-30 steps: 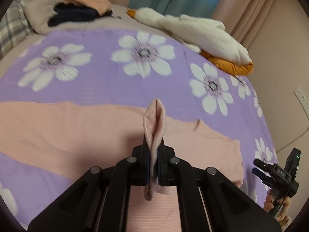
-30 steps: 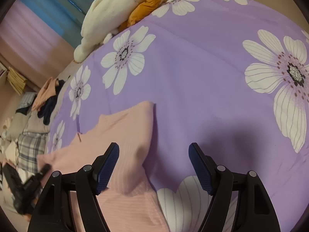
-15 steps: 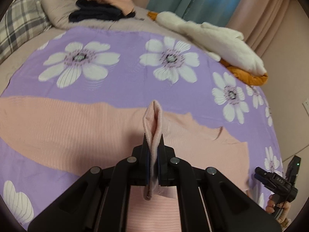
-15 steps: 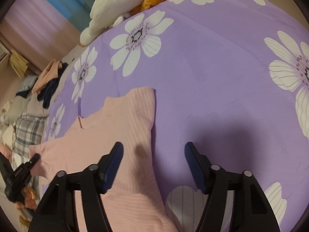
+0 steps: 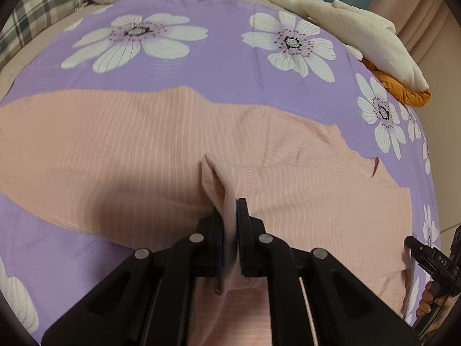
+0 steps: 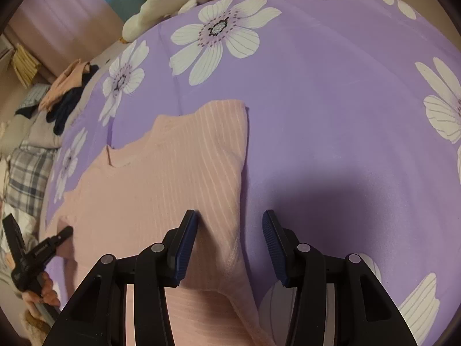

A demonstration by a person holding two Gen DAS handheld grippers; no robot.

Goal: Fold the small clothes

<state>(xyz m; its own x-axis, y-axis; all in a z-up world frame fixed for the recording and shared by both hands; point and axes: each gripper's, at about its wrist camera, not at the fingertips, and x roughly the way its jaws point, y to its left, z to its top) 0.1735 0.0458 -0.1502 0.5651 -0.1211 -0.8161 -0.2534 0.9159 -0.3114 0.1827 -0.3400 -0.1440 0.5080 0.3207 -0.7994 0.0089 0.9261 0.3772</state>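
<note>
Left wrist view: the left gripper (image 5: 229,230) pinches a fold of the pink ribbed top (image 5: 115,144), which lies spread across the purple flowered bedspread (image 5: 224,57) in the middle of the bed. The right gripper (image 6: 229,245), jaws closing yet apart, straddles the garment's right edge without pressing it. Step in hand, I judge: carrying a flap inward. Next: lay and release.
</note>
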